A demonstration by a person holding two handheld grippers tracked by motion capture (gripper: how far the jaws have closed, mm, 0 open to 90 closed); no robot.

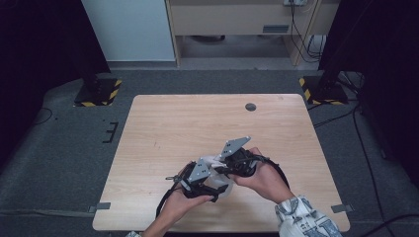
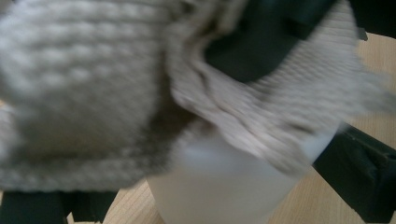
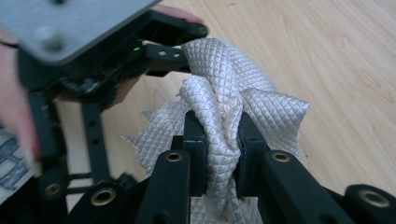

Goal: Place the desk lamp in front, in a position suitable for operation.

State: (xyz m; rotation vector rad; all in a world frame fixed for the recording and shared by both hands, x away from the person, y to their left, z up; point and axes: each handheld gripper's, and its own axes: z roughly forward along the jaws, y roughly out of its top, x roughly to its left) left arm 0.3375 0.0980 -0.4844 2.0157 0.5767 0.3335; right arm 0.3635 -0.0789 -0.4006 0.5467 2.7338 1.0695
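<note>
**Cloth bunched at a white cup, 2 grippers close together**

Near edge of the wooden table (image 1: 163,123), and both hands are packed in tight. The right gripper (image 3: 217,140) has its 2 black jaws pressed in on a twisted fold of the cloth (image 3: 219,93), a pale quilted fabric w/ a small diamond pattern. Pads squeeze the fold from both sides, no gap visible between pad and fabric. Solid pinch!

In the right gripper view the left gripper (image 3: 116,60) sits just beyond, grey plate up top, a small green light glowing on its body. Cloth rises from the pinch and touches the black frame of that gripper.

Over to the left gripper view: cloth draped right in front of the lens (very blurred, so the weave reads as ribbed), and under it a white cup (image 2: 224,186) standing on the table. Fabric hangs over the cup's rim. 1 black jaw sits at each side of the cup, but whether they press its wall I can't tell, the cloth hides the contact.

From the high view, left gripper (image 1: 200,182) and right gripper (image 1: 237,160) are almost touching, w/ the white cup (image 1: 220,187) and cloth (image 1: 212,160) between them.
</note>
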